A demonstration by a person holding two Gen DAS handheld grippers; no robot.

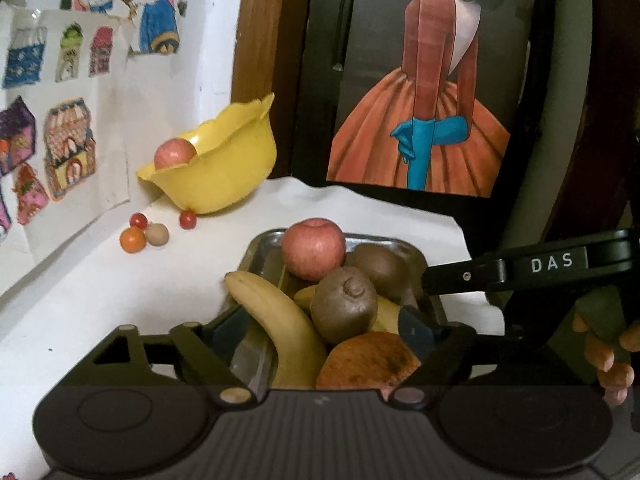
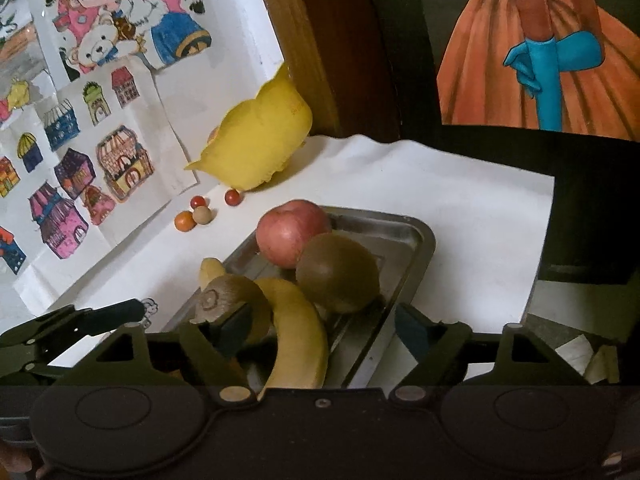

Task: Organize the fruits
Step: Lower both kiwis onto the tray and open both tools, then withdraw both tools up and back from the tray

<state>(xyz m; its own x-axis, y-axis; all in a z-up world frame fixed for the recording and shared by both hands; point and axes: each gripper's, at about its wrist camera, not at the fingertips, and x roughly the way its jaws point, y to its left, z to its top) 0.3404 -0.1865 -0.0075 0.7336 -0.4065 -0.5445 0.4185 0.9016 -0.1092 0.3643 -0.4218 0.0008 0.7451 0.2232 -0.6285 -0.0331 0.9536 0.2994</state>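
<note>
My left tongs (image 1: 324,332) gape over rectangular steel tray (image 1: 264,246) on white-covered table (image 1: 100,300), straddling curved yellow banana (image 1: 280,320) and brown kiwi (image 1: 344,306); only this view shows pink apple (image 1: 175,154) inside yellow scalloped plastic bowl (image 1: 224,168); my right tongs (image 2: 324,328) likewise spread, empty.

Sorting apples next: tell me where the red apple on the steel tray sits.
In both wrist views, the red apple sits at the steel tray's far end, touching a brown kiwi.

apples 3 (image 1: 313,249) | kiwis 2 (image 1: 344,305) | bananas 2 (image 1: 280,320) | small fruits 4 (image 1: 132,239)
</note>
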